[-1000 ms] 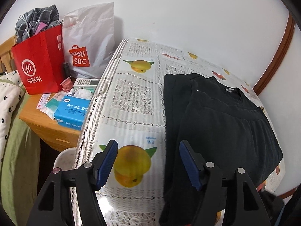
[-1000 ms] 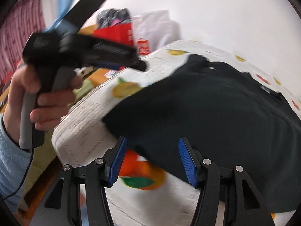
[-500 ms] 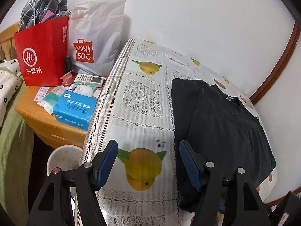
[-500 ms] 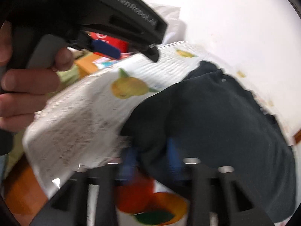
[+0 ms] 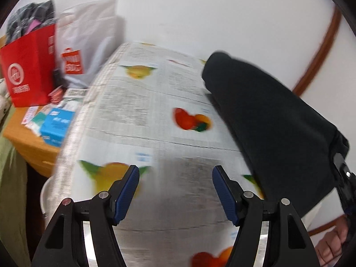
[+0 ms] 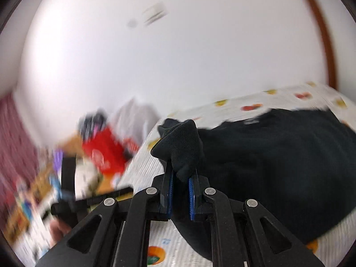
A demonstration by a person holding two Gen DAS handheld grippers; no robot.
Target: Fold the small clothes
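A black garment (image 6: 278,155) lies on a table with a fruit-print cloth (image 5: 138,115). My right gripper (image 6: 180,185) is shut on a bunched corner of the garment and holds it lifted above the table. In the left wrist view the garment (image 5: 267,120) hangs raised at the right, over the cloth, and the right gripper's body shows at the far right edge. My left gripper (image 5: 175,184) is open and empty, above the bare cloth to the left of the garment.
A wooden bedside stand (image 5: 26,138) at the left holds a red paper bag (image 5: 26,66), a white shopping bag (image 5: 89,42) and a blue tissue pack (image 5: 56,126). A white wall stands behind the table. The table's left edge (image 5: 73,133) drops beside the stand.
My right gripper has shut on the garment's near corner and lifted it up and over. The garment has come off the left part of the table. Both views are motion-blurred.
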